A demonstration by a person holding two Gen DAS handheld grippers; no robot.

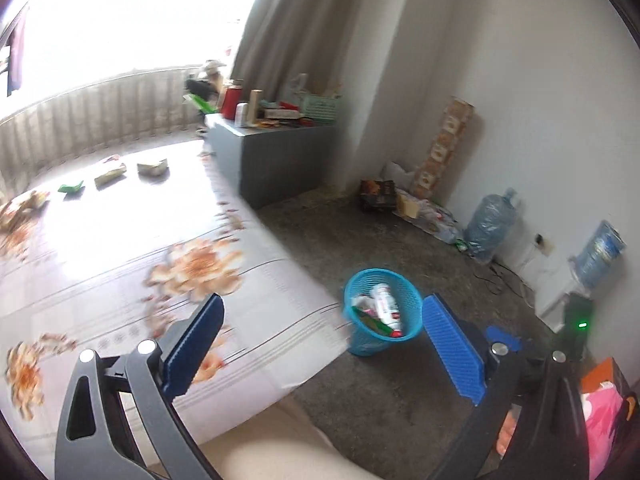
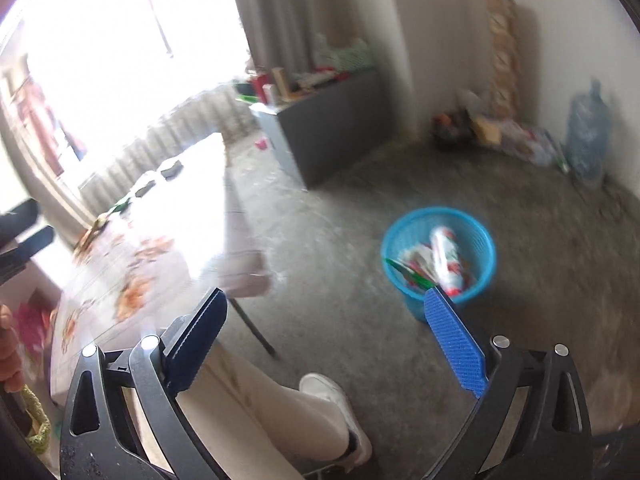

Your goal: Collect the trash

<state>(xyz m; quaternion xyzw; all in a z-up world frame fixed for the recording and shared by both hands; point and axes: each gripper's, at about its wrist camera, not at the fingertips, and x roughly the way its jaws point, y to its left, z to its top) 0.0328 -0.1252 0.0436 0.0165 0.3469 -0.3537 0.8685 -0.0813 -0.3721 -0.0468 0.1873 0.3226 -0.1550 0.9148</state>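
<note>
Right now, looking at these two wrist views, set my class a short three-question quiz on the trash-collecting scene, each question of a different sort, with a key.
1. True or false: the round blue plastic mesh basket stands on the table with the floral cloth.
2. Multiple choice: what lies between the blue pads of the left gripper and the right gripper? A) a wrapper B) a bottle C) nothing
3. Fill in: inside the basket lies a white bottle with a ___ label.

Key:
1. False; it stands on the grey floor.
2. C; both are open.
3. Red.
</note>
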